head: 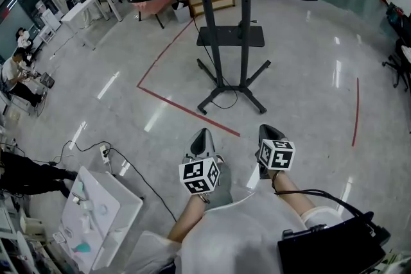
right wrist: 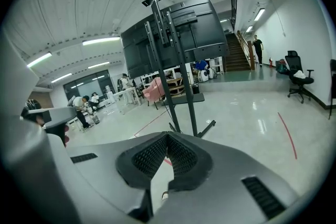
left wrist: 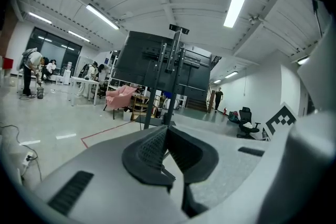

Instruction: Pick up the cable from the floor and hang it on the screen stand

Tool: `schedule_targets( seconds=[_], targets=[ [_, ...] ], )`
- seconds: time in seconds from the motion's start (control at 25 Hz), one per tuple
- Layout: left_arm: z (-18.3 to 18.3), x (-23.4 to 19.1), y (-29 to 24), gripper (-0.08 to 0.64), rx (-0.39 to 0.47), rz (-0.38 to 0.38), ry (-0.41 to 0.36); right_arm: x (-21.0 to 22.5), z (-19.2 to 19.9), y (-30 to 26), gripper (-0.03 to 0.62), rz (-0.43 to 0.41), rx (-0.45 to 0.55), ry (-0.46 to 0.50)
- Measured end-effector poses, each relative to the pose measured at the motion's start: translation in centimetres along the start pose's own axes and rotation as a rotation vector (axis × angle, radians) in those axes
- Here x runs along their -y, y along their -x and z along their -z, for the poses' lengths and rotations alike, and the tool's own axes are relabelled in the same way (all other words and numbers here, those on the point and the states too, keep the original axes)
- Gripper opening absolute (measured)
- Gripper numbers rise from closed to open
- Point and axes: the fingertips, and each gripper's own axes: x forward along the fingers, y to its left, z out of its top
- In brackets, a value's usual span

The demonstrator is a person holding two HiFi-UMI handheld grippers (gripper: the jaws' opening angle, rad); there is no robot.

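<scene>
Left gripper [head: 203, 133] and right gripper [head: 270, 129] fingers pressed together, empty, facing screen stand [head: 230, 36], cable [head: 226, 106] at its base

The glossy grey floor [head: 302, 74] carries a red tape line [head: 186, 111] and the black screen stand [head: 221, 83] on its splayed legs. A thin black cable [head: 223, 106] loops between those legs. A white power strip [head: 104, 152] lies well to the left.

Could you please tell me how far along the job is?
Nothing looks done: the black cable lies on the floor by the screen stand. Nothing is in hand: left hand-held gripper and right hand-held gripper are shut, empty, short of the stand. Left: pick up and hang it.
</scene>
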Motion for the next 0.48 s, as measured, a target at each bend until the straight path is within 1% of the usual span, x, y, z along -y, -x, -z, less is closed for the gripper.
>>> schedule_targets(
  seconds=[0.12,0.32,0.48],
  targets=[
    [-0.5,-1.9,-4.0,0.002,0.007,0.008,-0.001,0.4,-1.4,-4.1,0.018,0.011,0.000,0.000],
    [-3.9,-5.2,-7.6,0.002,0.020,0.019,0.008,-2.0,-5.7,-7.7,0.018,0.017,0.015,0.016],
    [-5.4,-7.7,-13.6,0.002,0.012,0.028,0.006,-2.2,-8.8,-13.7,0.018,0.018,0.018,0.014]
  ],
)
